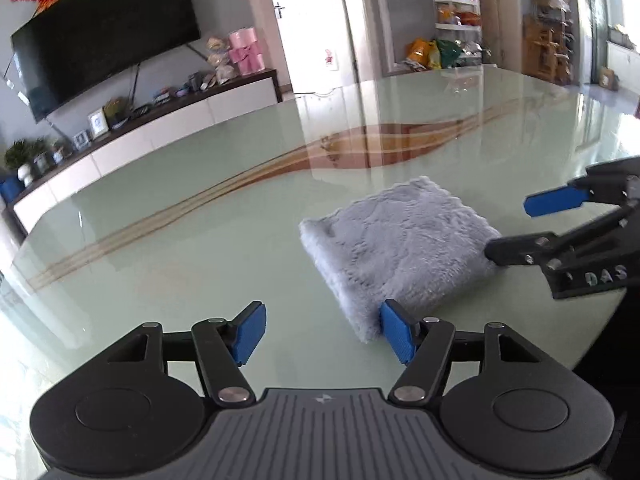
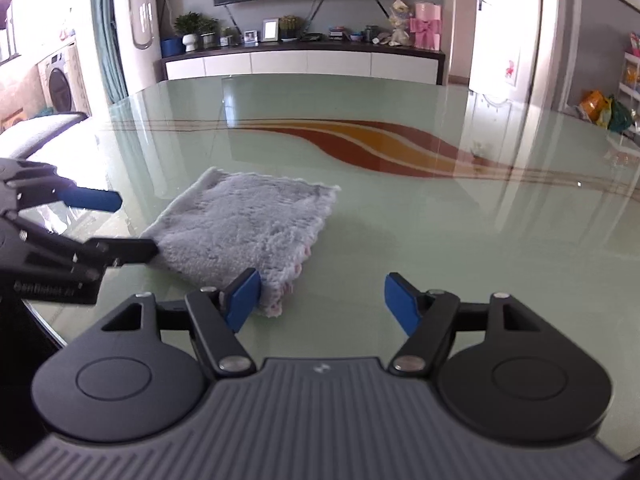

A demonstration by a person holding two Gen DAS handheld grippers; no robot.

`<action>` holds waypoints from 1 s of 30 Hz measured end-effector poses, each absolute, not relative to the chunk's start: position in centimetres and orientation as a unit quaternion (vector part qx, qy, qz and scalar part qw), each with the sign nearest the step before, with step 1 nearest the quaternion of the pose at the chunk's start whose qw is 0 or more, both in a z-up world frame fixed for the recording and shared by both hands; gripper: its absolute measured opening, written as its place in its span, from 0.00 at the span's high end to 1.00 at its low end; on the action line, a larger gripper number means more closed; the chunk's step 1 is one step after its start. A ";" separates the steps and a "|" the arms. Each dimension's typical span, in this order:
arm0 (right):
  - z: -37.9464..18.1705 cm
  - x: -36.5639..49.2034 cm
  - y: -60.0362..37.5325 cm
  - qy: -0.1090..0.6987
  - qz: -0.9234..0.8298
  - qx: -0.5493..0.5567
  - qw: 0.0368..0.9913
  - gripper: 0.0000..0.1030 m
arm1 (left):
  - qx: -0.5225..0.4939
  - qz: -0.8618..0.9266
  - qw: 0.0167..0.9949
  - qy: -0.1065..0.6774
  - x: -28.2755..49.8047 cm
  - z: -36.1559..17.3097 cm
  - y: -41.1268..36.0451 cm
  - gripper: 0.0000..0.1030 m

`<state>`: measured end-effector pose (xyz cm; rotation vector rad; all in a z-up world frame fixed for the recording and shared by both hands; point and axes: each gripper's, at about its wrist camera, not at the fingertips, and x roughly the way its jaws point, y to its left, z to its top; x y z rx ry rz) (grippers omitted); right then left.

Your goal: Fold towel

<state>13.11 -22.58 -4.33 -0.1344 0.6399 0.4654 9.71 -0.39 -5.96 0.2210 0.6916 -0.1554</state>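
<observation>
A fluffy grey-blue towel [image 1: 400,248] lies folded into a small thick square on the glass table [image 1: 200,248]. It also shows in the right wrist view [image 2: 244,228], with pink edging at its near corner. My left gripper [image 1: 322,334] is open and empty; its right fingertip is just in front of the towel's near corner. My right gripper [image 2: 322,302] is open and empty, with its left fingertip by the towel's near corner. Each gripper shows in the other's view, the right one [image 1: 516,228] and the left one [image 2: 128,224], both open beside the towel.
The pale green glass table has an orange-brown wave pattern [image 2: 380,148] across its middle. Its curved near edge [image 1: 592,328] runs close to the grippers. A TV cabinet [image 2: 304,64] with ornaments stands beyond the far edge.
</observation>
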 end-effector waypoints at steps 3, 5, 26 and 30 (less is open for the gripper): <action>-4.2 13.1 -22.7 0.306 0.227 -0.060 0.923 0.32 | 0.113 -0.075 0.932 0.335 9.5 -5.4 -0.4 0.32; -4.3 13.4 -22.8 0.309 0.226 -0.060 0.922 0.32 | 0.112 -0.078 0.933 0.334 9.1 -5.1 -0.4 0.32; 0.4 10.9 -22.3 0.288 0.235 -0.057 0.927 0.17 | 0.074 -0.065 0.934 0.344 7.8 -2.2 -1.6 0.20; 1.9 9.6 -22.7 0.285 0.229 -0.050 0.929 0.07 | 0.072 -0.052 0.934 0.346 6.9 -0.7 -2.0 0.08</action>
